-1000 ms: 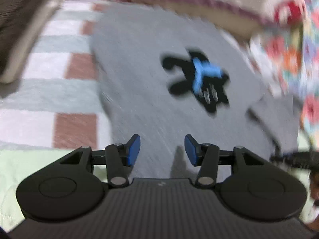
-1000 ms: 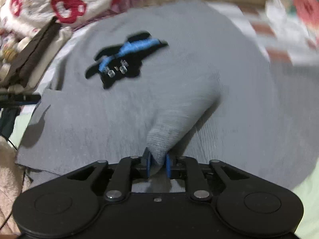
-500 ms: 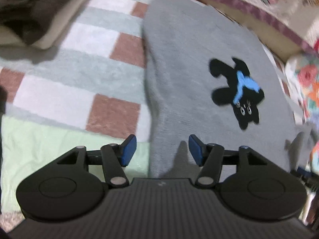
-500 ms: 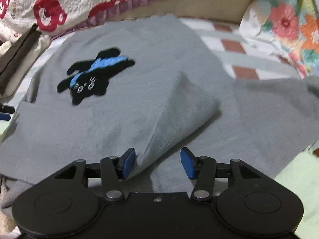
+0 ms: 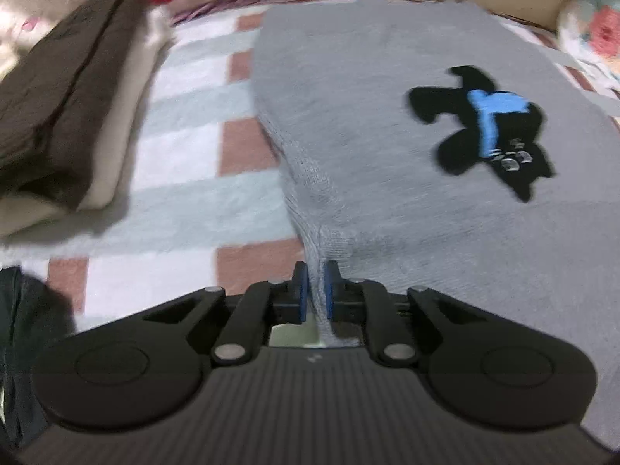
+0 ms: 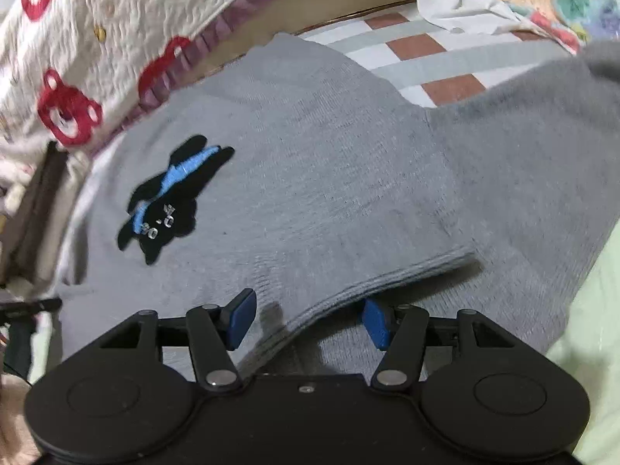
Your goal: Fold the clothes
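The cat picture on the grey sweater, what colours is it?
Black cat with a blue scarf, clearest in the right wrist view.

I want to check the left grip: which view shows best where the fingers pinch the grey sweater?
The left wrist view: the left gripper is shut on the grey sweater edge. The right wrist view shows only the sweater's body and folded sleeve, no pinch.

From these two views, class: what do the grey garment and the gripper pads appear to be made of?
Grey garment: seemingly soft knitted fabric, matte; fine ribbed rows show along its edge. Left gripper pads: blue, smooth, matte, likely rubber or plastic, though the look leaves it open.
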`<control>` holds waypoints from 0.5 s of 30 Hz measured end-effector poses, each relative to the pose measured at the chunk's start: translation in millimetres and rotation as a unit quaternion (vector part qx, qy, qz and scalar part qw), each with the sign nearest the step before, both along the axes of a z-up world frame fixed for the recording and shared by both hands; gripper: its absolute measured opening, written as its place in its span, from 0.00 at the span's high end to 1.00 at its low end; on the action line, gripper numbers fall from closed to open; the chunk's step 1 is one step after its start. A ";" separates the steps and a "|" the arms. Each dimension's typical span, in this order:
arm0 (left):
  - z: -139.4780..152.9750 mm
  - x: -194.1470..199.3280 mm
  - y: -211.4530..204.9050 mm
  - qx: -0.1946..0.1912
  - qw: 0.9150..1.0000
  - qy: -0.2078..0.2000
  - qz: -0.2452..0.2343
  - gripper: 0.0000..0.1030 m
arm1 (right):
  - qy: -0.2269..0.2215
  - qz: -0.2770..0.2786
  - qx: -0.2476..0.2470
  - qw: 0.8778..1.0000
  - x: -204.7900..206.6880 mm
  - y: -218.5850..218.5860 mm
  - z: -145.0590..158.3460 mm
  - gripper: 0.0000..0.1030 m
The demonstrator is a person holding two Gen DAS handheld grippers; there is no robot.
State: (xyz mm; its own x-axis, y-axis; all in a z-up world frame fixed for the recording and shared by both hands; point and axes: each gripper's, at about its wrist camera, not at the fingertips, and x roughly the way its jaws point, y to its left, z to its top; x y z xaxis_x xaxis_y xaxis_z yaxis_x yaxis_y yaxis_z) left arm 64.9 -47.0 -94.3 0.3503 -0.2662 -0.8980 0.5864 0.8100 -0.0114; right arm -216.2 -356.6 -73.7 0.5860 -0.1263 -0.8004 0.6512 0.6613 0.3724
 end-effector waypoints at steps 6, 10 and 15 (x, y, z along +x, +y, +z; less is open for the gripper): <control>0.3 1.0 1.4 0.017 1.000 -0.017 0.015 1.00 | -0.043 -0.003 -0.026 0.999 -6.4 -2.2 -10.2 0.90; 7.7 3.1 2.9 -0.006 0.999 -0.019 0.026 0.97 | -0.073 0.051 -0.101 0.991 -2.5 15.4 10.5 0.91; 23.5 9.0 -12.5 -0.077 0.997 -0.024 -0.008 0.58 | -0.025 0.047 -0.116 0.992 9.2 14.3 -2.7 0.90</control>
State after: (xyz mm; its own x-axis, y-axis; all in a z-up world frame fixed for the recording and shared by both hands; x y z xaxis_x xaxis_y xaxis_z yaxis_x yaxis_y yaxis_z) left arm 73.9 -59.4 -70.8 0.3857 -0.4055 -0.8287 0.6024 0.7910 -0.1066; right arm -206.9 -342.3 -76.4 0.6420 -0.2461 -0.7261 0.5670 0.7899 0.2336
